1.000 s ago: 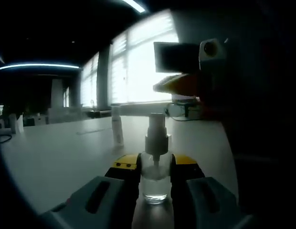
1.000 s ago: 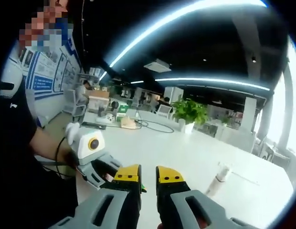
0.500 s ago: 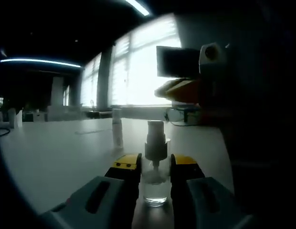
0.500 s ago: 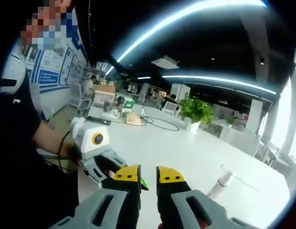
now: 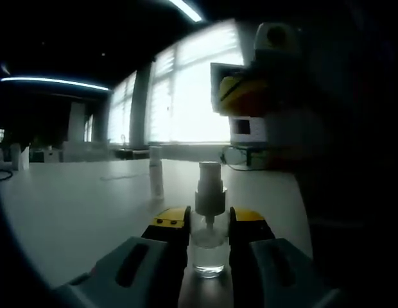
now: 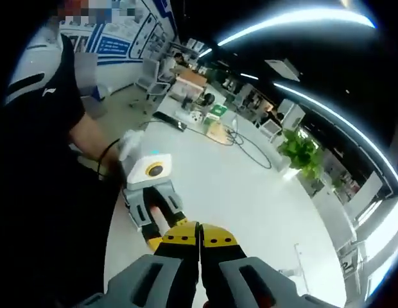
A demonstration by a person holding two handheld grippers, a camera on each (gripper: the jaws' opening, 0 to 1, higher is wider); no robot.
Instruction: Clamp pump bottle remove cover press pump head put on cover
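While my left gripper (image 5: 208,224) clamped the pump bottle (image 5: 208,247) by its clear body, the bottle stood upright on the white table (image 5: 77,205), its jaws pressed against either side and the white pump head (image 5: 210,189) bare above them. Its cover (image 5: 156,172) (a slim pale tube, as far as I could tell) stood upright further back on the table, well apart from the bottle and to its left in the left gripper view. My right gripper (image 6: 199,234) had its yellow-tipped jaws pressed together with nothing between them; in the left gripper view it hung above the pump head, to the upper right. In the right gripper view my left gripper lay just beyond those tips, on the table, with my arm (image 6: 90,138) in a black sleeve behind it.
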